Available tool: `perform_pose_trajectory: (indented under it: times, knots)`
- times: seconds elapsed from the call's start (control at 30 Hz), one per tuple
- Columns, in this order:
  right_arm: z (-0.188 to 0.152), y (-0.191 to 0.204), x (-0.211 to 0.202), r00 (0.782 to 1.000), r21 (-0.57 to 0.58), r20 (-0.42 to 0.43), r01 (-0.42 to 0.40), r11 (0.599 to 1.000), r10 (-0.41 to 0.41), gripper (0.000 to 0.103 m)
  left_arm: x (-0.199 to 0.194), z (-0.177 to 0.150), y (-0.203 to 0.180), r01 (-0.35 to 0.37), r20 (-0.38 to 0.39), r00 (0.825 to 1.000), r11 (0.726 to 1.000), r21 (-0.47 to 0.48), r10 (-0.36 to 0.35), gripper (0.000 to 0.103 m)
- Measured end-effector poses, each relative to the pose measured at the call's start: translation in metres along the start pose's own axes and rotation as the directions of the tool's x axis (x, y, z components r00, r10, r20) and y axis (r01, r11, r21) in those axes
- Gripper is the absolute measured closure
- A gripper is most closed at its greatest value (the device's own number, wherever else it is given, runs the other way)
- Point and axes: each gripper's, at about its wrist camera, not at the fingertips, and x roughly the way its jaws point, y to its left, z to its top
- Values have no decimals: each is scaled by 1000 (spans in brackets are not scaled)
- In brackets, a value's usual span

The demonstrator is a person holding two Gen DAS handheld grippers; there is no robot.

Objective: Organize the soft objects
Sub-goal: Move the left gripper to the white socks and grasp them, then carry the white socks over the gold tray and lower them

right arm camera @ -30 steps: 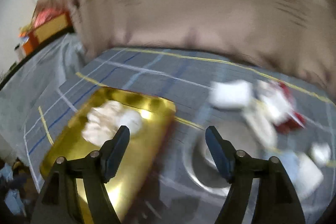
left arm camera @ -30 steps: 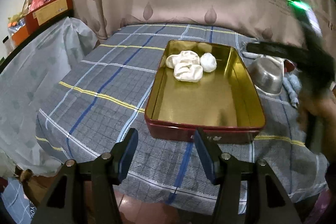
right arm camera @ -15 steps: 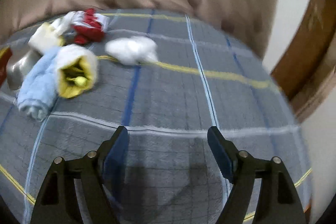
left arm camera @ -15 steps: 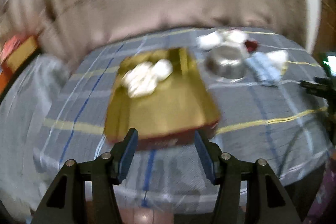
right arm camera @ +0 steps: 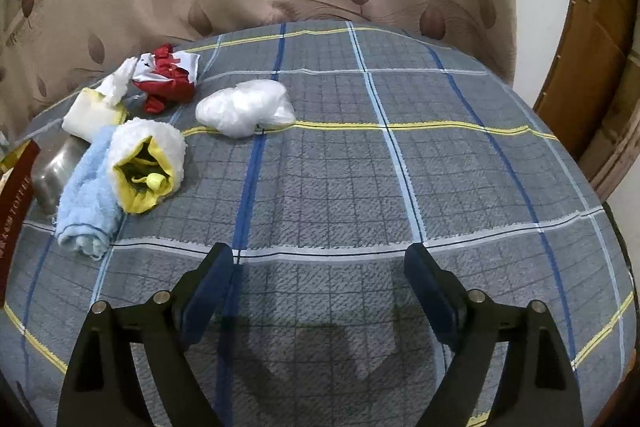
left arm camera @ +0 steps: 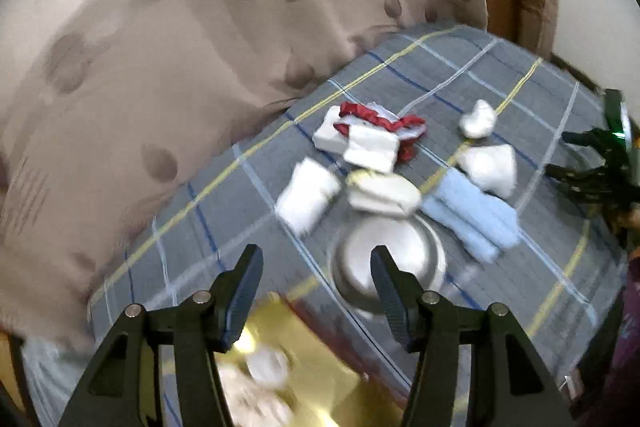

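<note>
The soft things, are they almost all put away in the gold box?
Not yet. A few pale soft things lie in the gold box. Both grippers hold nothing; the right gripper is opening. Left: blue towel, white bundle, red cloth.

shiny metal bowl [left arm camera: 390,259], woven plaid cloth [right arm camera: 340,187]
</note>
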Motion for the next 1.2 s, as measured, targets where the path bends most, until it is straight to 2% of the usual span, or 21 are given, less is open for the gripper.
perform_pose_trajectory:
  times: [0.03, 0.1, 0.2, 0.23, 0.27, 0.37, 0.6, 0.7, 0.8, 0.83, 0.87, 0.9, 0.93, 1.1, 1.2]
  knots:
    - [-1, 0, -1, 1000, 0, 1, -7, 1000, 7, 17, 14, 9, 4, 31, -22, 999, 999, 37, -30, 46]
    - [-2, -1, -1, 1000, 1, 1, -18, 1000, 18, 17, 40, 22, 7, 43, -71, 997, 995, 94, -36, 46]
    - [-2, -1, 0, 1000, 3, -3, -29, 1000, 29, 17, 79, 31, 17, 108, -161, 983, 986, 130, -86, 46]
    - [-2, 0, 1, 999, 0, -7, -33, 999, 33, 17, 93, 32, 20, 108, -184, 980, 984, 144, -80, 46]
    - [-2, 0, 2, 999, -2, -11, -35, 999, 35, 17, 100, 33, 21, 105, -193, 978, 983, 152, -75, 46]
    - [-1, 2, 4, 999, -10, -22, -41, 999, 41, 17, 124, 35, 30, 154, -235, 965, 977, 151, -116, 46]
    - [-1, 4, 7, 998, -15, -39, -43, 999, 43, 16, 166, 45, 36, 160, -260, 960, 968, 195, -107, 46]
    - [-1, 6, 9, 998, -19, -45, -42, 999, 41, 16, 183, 44, 34, 201, -293, 946, 961, 188, -140, 46]
    - [-1, 6, 9, 998, -19, -47, -43, 999, 42, 14, 198, 40, 32, 286, -329, 919, 942, 176, -218, 45]
    - [-1, 6, 10, 998, -20, -48, -45, 999, 44, 14, 200, 40, 33, 292, -334, 915, 943, 162, -226, 48]
    - [-1, 6, 10, 998, -21, -48, -45, 999, 44, 14, 200, 40, 37, 300, -326, 913, 946, 121, -247, 54]
    - [0, 6, 10, 998, -20, -48, -46, 999, 45, 14, 201, 41, 41, 318, -323, 905, 945, 81, -277, 76]
    - [0, 7, 10, 998, -18, -48, -47, 999, 46, 13, 200, 40, 44, 341, -314, 896, 939, 35, -314, 82]
    - [0, 6, 10, 998, -14, -48, -50, 999, 50, 13, 187, 33, 53, 240, -234, 943, 971, -21, -238, 84]
    - [1, 5, 10, 998, -10, -45, -54, 999, 53, 13, 168, 29, 70, 160, -179, 968, 981, -111, -178, 84]
